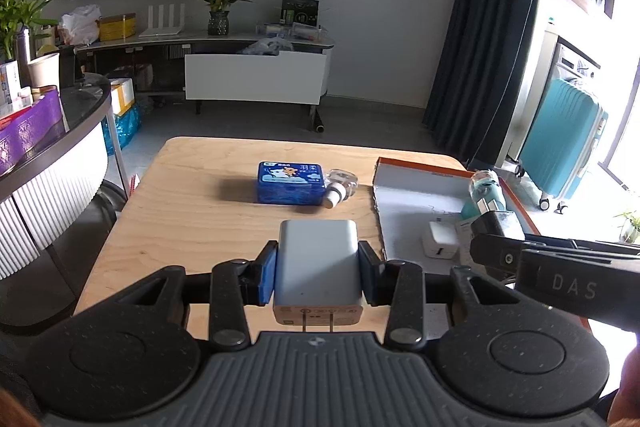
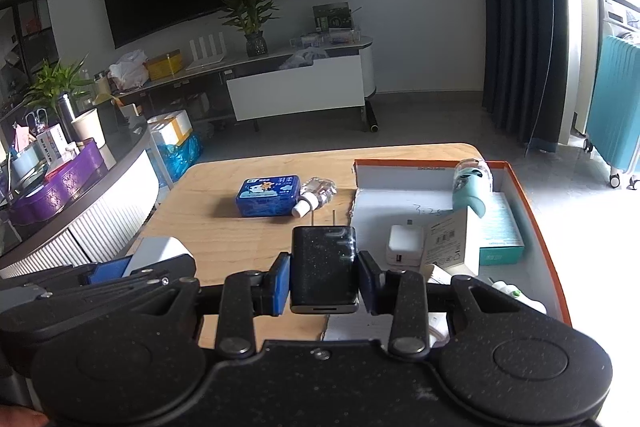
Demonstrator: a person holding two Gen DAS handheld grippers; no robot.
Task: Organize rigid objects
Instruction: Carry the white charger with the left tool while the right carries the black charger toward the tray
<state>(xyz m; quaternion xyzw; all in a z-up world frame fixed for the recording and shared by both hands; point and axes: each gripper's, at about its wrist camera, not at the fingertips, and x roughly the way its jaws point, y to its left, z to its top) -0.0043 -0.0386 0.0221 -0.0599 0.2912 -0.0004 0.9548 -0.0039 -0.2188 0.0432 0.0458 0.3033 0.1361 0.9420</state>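
Observation:
My left gripper [image 1: 318, 269] is shut on a white charger [image 1: 318, 259], prongs toward the camera, held above the wooden table [image 1: 192, 223]. My right gripper [image 2: 324, 277] is shut on a black charger [image 2: 324, 263], prongs pointing away, near the left edge of the orange-rimmed box [image 2: 532, 211]. The right gripper with its black charger also shows in the left wrist view [image 1: 496, 227], over the box [image 1: 412, 195]. The left gripper and white charger show at the left of the right wrist view [image 2: 156, 255]. A blue tin [image 1: 290, 183] and a clear small bottle [image 1: 340, 185] lie on the table.
Inside the box lie a small white adapter [image 2: 404, 247], a white carton [image 2: 448, 243], a teal carton [image 2: 500, 231] and a teal-capped bottle [image 2: 470, 187]. A curved dark counter [image 1: 48, 131] stands left. A teal suitcase [image 1: 560, 143] stands right.

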